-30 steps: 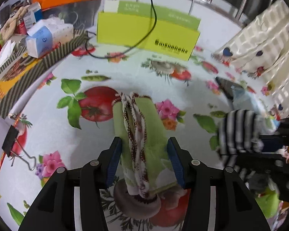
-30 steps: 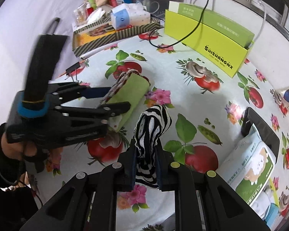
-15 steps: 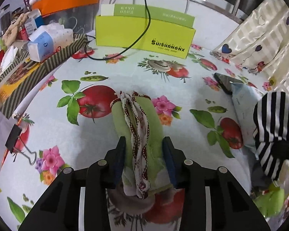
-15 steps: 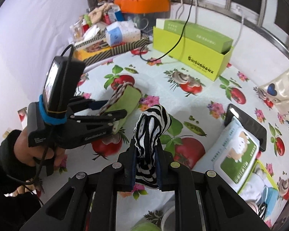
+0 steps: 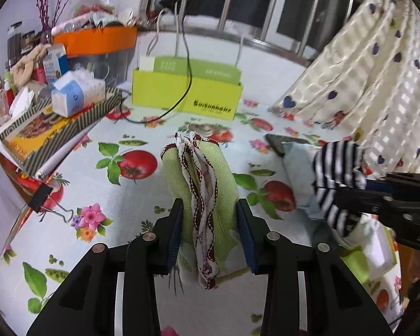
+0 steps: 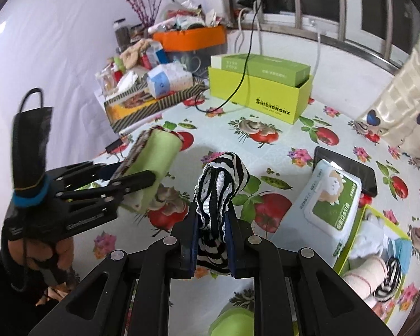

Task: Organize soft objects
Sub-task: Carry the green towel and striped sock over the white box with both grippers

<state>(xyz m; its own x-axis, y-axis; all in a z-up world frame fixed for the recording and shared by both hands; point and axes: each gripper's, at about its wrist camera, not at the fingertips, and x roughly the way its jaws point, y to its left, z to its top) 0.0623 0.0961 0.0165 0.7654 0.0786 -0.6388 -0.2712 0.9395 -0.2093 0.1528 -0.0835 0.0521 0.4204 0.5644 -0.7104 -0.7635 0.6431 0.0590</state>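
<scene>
Left wrist view: the left gripper (image 5: 210, 224) has its jaws pinching a rolled green cloth (image 5: 201, 179), held above the fruit-print worktop (image 5: 120, 207). Right wrist view: the right gripper (image 6: 212, 240) has its jaws clamped on a black-and-white striped cloth (image 6: 221, 184), raised over the worktop beside a wet-wipes pack (image 6: 322, 204)

Yellow-green bin (image 6: 376, 225) cut off by right edge; striped sock (image 6: 219, 196) lower end hidden between gripper pads.
</scene>
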